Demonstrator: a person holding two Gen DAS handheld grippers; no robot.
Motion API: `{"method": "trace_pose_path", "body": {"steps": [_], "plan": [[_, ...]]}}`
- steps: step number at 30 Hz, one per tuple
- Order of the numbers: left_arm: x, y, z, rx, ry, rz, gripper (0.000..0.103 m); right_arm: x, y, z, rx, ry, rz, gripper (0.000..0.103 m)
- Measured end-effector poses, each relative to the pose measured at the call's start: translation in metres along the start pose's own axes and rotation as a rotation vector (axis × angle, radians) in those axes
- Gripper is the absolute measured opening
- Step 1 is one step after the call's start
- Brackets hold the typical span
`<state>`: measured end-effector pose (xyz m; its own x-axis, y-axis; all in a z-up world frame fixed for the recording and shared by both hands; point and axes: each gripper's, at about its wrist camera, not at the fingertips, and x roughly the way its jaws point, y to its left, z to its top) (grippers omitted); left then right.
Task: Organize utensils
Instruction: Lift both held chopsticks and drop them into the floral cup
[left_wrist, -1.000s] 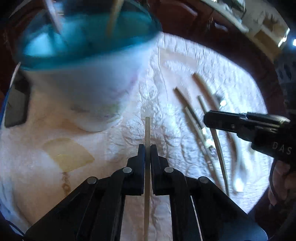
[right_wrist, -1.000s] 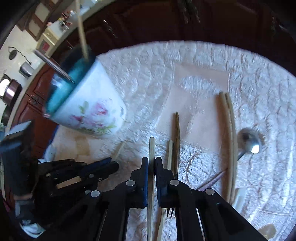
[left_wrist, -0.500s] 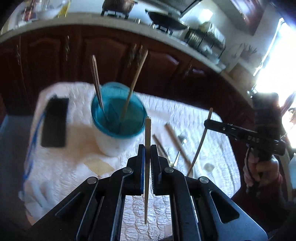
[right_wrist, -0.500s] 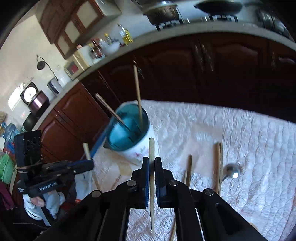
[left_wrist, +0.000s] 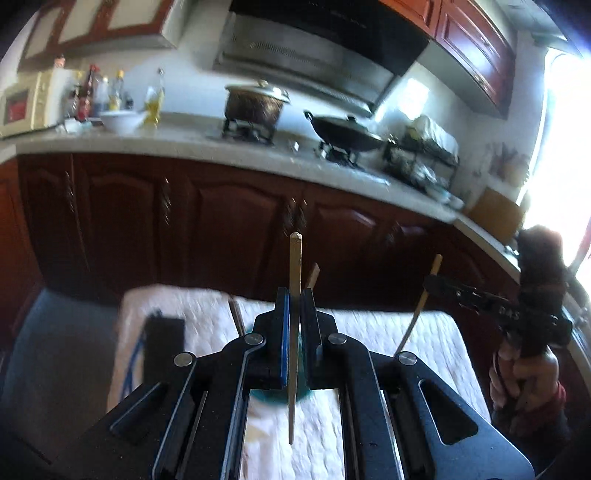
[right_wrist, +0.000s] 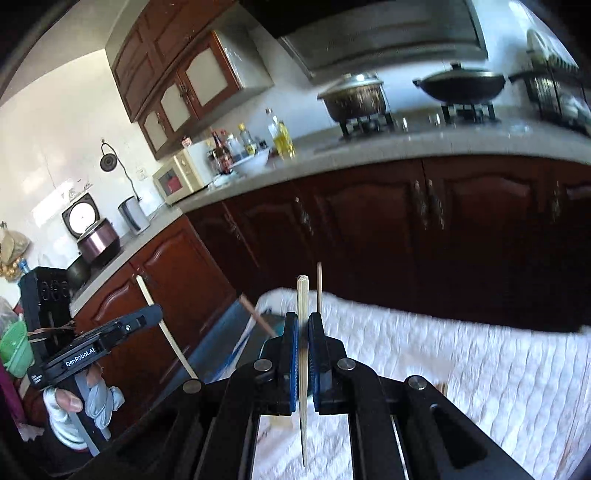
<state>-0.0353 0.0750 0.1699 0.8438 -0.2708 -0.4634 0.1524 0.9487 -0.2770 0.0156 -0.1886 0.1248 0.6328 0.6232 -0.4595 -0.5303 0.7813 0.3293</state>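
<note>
1. The left gripper (left_wrist: 294, 314) is clamped on a pale chopstick (left_wrist: 295, 266), which stands nearly upright between the jaws.
2. The right gripper (right_wrist: 303, 332) pinches a second chopstick (right_wrist: 302, 299) the same way, its thin end hanging below the fingers.
3. Both are held above the table's white quilted cloth (right_wrist: 480, 369).
4. Behind the left gripper's fingers sits what looks like the teal-rimmed cup (left_wrist: 266, 397), mostly hidden, with two sticks (left_wrist: 313, 275) rising from it.
5. A dark phone-like slab (left_wrist: 162, 343) lies on the cloth's left part.
</note>
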Motion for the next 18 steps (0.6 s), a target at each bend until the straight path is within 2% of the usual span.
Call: {"method": "trace_pose_path", "body": {"steps": [4,9,11,18], "plan": [[0.018,0.005,0.015,0.015,-0.067,0.074,0.004,0.01,0.007,0.023,0.002,-0.048,-0.005,0.005],[0.049,0.012,0.019,0.005,-0.086,0.118,0.004,0.031,0.016,0.042,-0.025,-0.11,-0.053,0.005],[0.06,0.012,0.014,0.019,-0.093,0.163,0.004,0.042,0.017,0.043,-0.037,-0.124,-0.075,0.005],[0.091,0.016,-0.018,0.031,-0.063,0.224,0.005,0.095,0.003,0.024,-0.011,-0.072,-0.112,0.005]]}}
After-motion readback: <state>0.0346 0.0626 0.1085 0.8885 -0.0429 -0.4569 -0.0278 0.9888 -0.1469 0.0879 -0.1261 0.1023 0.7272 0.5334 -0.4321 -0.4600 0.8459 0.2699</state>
